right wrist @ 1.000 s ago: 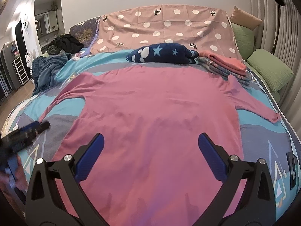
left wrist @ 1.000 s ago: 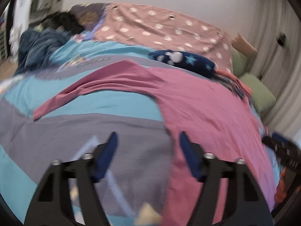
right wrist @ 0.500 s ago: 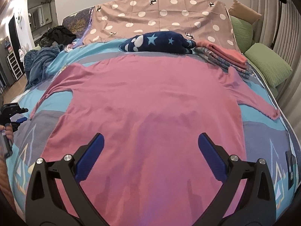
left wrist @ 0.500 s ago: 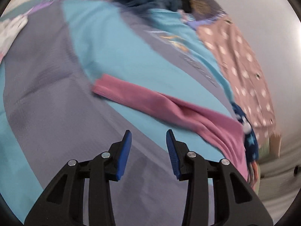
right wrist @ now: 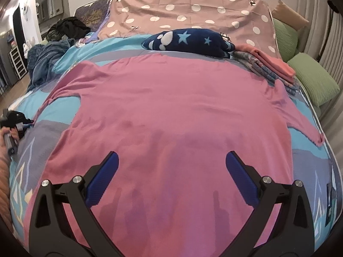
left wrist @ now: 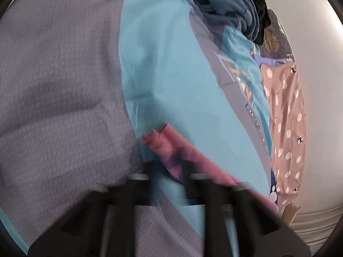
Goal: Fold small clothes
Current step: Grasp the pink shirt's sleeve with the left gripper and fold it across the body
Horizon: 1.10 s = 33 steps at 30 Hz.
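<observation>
Two grippers are at work on one pink long-sleeved cotton shirt (right wrist: 171, 111), spread flat on the blue-and-grey patterned bed cover (right wrist: 308, 160), neck toward the dotted pillow, long axis head to foot, sleeves out sideways. We judge the sleeve fold is starting: our left gripper (left wrist: 169, 160) has just been closing and looks shut on the left cuff (left wrist: 158, 143), though blurred. Our right gripper (right wrist: 171, 167) hovers wide open over the hem. Next we carry that cuff inward across the body.
</observation>
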Each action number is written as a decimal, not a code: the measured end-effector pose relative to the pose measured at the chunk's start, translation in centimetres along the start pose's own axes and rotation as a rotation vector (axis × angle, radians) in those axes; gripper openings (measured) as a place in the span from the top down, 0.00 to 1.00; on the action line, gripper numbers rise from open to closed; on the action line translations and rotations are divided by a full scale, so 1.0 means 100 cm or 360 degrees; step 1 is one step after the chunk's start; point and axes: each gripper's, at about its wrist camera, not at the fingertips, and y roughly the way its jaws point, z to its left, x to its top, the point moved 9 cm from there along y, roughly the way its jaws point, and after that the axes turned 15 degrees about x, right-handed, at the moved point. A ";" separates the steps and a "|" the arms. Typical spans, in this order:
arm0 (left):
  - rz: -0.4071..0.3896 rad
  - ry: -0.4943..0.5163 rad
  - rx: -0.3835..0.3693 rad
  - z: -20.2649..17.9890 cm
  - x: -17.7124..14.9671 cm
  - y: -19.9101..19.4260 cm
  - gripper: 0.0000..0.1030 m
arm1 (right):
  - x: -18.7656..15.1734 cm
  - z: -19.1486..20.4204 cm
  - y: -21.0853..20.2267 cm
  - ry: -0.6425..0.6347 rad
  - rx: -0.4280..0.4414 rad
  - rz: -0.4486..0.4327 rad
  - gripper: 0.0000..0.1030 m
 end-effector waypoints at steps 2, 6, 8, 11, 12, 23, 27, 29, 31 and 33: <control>-0.0054 0.0027 -0.0018 -0.011 0.003 -0.012 0.97 | 0.000 0.000 0.000 -0.0020 -0.0015 -0.0003 0.02; -0.0193 0.0186 -0.0142 -0.062 0.002 -0.060 0.97 | 0.003 -0.005 0.001 -0.0005 -0.0011 -0.0008 0.02; -0.0252 0.0316 -0.0246 -0.106 -0.007 -0.091 0.97 | 0.005 -0.007 0.000 0.0013 0.0004 -0.0023 0.02; -0.0338 0.0590 -0.0410 -0.183 -0.041 -0.140 0.97 | 0.010 -0.010 -0.006 0.0023 0.0019 -0.0072 0.02; -0.0354 0.0693 -0.0475 -0.212 -0.059 -0.156 0.97 | 0.012 -0.013 -0.010 0.0021 0.0016 -0.0092 0.02; -0.0241 0.1847 -0.0717 -0.366 -0.374 -0.173 0.96 | 0.006 -0.085 -0.030 0.0297 -0.0052 -0.0177 0.02; -0.0058 0.2114 -0.0548 -0.346 -0.460 -0.115 0.70 | -0.001 -0.111 -0.042 0.0370 -0.0078 -0.0184 0.02; -0.0006 0.2137 -0.0536 -0.331 -0.466 -0.104 0.47 | -0.005 -0.123 -0.048 0.0373 -0.0091 -0.0189 0.02; -0.0073 0.2167 -0.0494 -0.319 -0.456 -0.101 0.40 | -0.006 -0.131 -0.048 0.0379 -0.0073 -0.0175 0.02; -0.0237 0.2194 -0.0421 -0.309 -0.436 -0.104 0.38 | -0.004 -0.136 -0.043 0.0414 0.0011 -0.0145 0.02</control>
